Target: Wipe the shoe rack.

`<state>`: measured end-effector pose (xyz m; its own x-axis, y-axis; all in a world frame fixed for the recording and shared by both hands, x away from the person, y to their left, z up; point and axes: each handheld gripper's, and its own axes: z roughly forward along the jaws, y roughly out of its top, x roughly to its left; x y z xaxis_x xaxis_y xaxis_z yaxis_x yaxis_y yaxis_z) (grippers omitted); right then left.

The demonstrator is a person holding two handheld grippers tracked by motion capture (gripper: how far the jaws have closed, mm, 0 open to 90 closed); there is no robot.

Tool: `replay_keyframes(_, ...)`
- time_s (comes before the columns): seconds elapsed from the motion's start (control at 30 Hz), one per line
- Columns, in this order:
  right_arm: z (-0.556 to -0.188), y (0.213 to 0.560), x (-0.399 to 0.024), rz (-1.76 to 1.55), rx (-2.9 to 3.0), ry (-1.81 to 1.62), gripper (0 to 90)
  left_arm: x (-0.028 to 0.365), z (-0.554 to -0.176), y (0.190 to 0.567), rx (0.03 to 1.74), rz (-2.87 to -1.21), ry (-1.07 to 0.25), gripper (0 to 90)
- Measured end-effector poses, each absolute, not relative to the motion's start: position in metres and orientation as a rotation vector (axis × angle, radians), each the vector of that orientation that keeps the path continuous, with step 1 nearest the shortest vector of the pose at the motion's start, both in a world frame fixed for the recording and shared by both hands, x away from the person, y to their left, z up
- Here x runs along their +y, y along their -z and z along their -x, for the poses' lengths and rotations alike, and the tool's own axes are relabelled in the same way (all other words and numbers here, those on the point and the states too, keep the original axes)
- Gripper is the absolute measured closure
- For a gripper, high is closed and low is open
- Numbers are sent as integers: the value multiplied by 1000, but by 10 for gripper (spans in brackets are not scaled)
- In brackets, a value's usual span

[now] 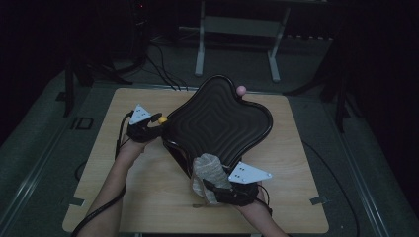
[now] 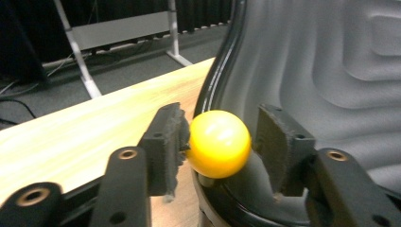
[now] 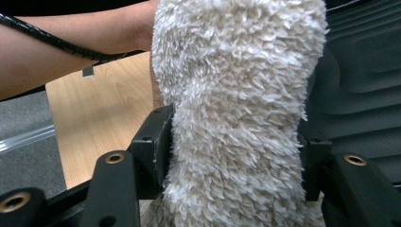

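A big glossy black tray [image 1: 217,118] with a wavy outline and stepped ridges across its inside lies on the pale wooden table [image 1: 291,197], one end raised off the wood so it sits tilted. At its left rim sits a small shiny yellow ball [image 2: 218,143], resting right on the dark edge. The left gripper [image 2: 220,142] has its jaws either side of that ball: the left pad touches it, while a narrow gap remains between the ball and the other pad, so the jaws stand a little apart around it rather than clamped. At the near edge of the tray, the right gripper [image 3: 236,156] has its jaws clamped on a fluffy cream-white cloth [image 3: 236,118], the shaggy pile bulging up between the two pads and leaning against the tray's ridged surface. A small pink ball [image 1: 241,90] sits at the far rim of the tray. Beyond the table stands a white metal frame [image 1: 237,29] on grey floor.
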<state>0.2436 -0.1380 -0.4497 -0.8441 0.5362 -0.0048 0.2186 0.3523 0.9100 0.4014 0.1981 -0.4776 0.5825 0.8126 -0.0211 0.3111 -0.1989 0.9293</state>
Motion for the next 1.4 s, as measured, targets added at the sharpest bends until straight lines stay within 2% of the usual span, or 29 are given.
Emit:
replay_keyframes(0.37,-244,451,-136,-660,2315,-1429,430,203,-397,478,917,-1770,-597,601)
replay_keyframes(1.4,-270,447,-164,-727,2290,-1350,461,232,-337,481,923,-1744,-592,601)
